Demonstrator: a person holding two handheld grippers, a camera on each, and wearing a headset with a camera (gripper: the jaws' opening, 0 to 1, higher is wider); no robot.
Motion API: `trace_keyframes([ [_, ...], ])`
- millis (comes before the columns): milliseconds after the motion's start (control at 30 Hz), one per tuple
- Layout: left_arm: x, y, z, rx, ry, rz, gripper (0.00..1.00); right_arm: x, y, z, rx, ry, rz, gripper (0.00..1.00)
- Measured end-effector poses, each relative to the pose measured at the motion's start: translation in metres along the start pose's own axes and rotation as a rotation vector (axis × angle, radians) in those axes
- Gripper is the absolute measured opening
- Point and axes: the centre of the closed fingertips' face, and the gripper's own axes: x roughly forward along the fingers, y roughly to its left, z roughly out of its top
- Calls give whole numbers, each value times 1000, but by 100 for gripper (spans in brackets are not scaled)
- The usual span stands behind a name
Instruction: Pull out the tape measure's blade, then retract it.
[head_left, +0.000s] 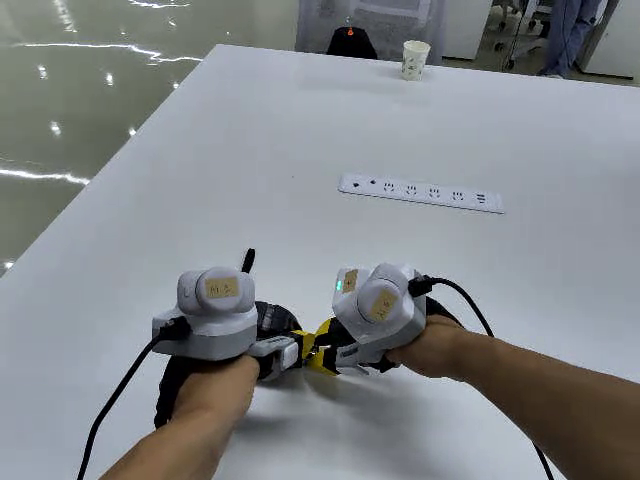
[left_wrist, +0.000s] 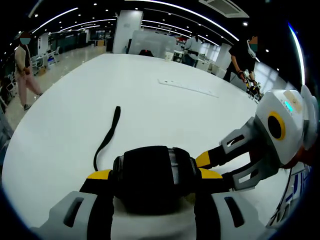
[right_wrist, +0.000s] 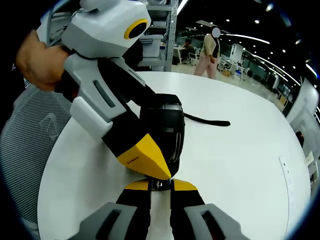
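— Looking along the left gripper (left_wrist: 155, 181), what sits between its jaws?

— The tape measure (left_wrist: 150, 170), low in the centre of the frame. It is a rounded black case with a ribbed, rubbery rim. The two yellow-tipped jaws are pinching it from either side, touching the case.

— And the strap?

— A thin black strap (left_wrist: 107, 136) runs from the case up toward the middle left of that frame. It lies limp and slightly curved on the smooth white table (head_left: 300, 150).

— What of the right gripper (right_wrist: 161, 187)?

— In its own view the jaws rise from the bottom centre, wedge-shaped and yellow at the tips, and they are pressed close together. A small metal tab (right_wrist: 160, 183) at the foot of the case sits in the narrow gap. Whether the tips truly bite it I cannot tell. No length of blade is visible between tab and case.

— And from the head?

— Both grey plastic tools meet at the lower centre, each with a hand behind it. A flat white power strip (head_left: 420, 192) lies at centre right, and a paper cup (head_left: 416, 58) stands at the top.
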Motion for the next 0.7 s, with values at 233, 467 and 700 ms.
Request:
trace_keyframes([
  [233, 0, 0, 0, -2, 1, -3, 61, 2, 0, 1, -10, -3, 0, 11],
  [467, 1, -1, -1, 7, 7, -10, 62, 2, -1, 0, -18, -4, -1, 11],
  [700, 1, -2, -1, 5, -6, -13, 63, 3, 0, 0, -41, 7, -9, 12],
])
